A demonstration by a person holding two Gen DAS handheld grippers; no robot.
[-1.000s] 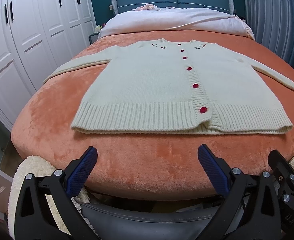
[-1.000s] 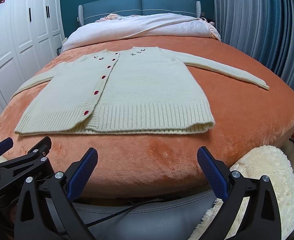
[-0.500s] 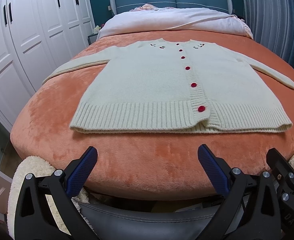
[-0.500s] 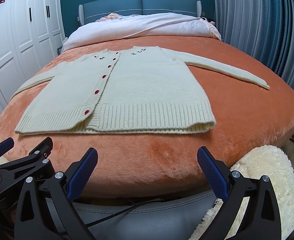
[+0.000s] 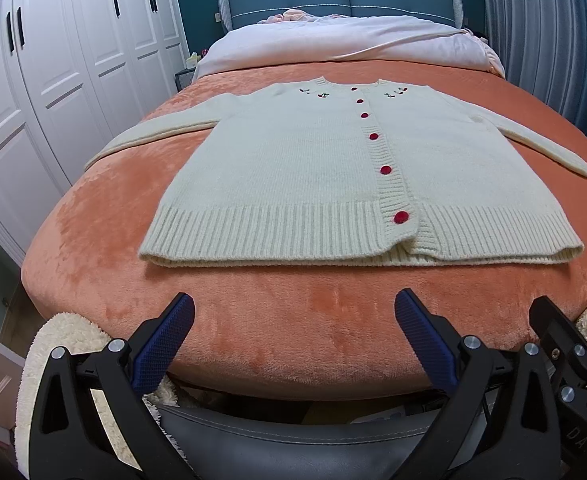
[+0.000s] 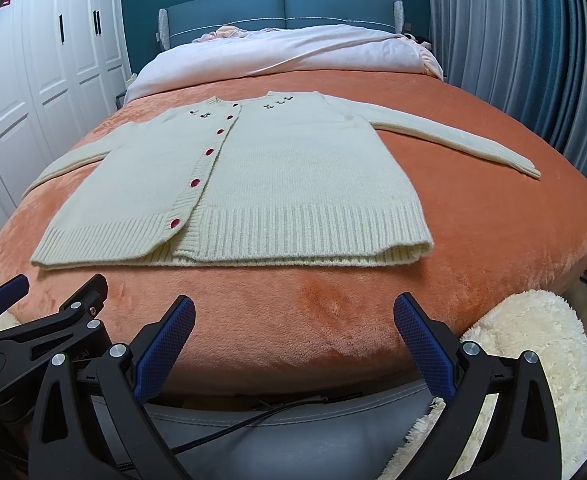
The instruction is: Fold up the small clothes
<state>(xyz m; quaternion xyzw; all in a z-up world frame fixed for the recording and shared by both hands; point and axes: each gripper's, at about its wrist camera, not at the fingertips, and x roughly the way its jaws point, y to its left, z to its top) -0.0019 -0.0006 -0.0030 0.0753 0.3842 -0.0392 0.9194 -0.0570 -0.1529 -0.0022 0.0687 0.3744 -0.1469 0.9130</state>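
A cream cardigan with red buttons lies flat and buttoned on the orange blanket of the bed, both sleeves spread out to the sides, its ribbed hem nearest the cameras. The left tool hovers short of the hem over the blanket's near edge, jaws spread wide and gripping nothing. The right tool is just beside it, likewise released and empty, apart from the hem. A fluffy white rug lies below the bed's edge.
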